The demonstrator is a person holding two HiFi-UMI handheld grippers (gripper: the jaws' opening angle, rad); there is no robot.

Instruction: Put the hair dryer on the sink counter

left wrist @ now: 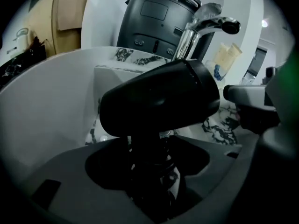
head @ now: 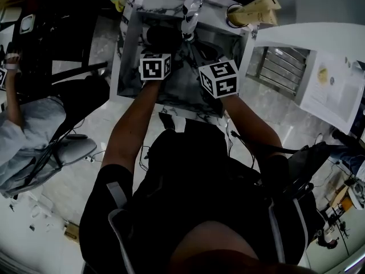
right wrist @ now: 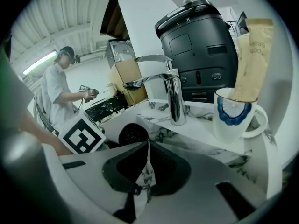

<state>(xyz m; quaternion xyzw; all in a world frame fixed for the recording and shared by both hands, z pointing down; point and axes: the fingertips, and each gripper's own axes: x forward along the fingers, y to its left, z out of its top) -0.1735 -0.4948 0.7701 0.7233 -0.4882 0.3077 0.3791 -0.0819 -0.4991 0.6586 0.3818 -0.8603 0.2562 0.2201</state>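
The left gripper [left wrist: 152,164] is clamping what looks like the handle of the hair dryer [left wrist: 159,101], though it is dark there, and is holding it over the sink basin [left wrist: 46,111]. The right gripper [right wrist: 148,146] is hanging closed and empty. The dryer is not yet resting on the table [right wrist: 201,133], so setting it down is left.

Sink [head: 126,56] is set in the desk [right wrist: 202,132]. Faucet [right wrist: 175,99] stands on the desk behind the sink, with the mug [right wrist: 233,118] just right of it. An appliance [right wrist: 196,45] stands behind the faucet. Hair dryer [left wrist: 159,97] is over the sink, left of the faucet, between the left gripper [left wrist: 149,149] jaws. Right gripper [right wrist: 148,146] is beside it, to the right.
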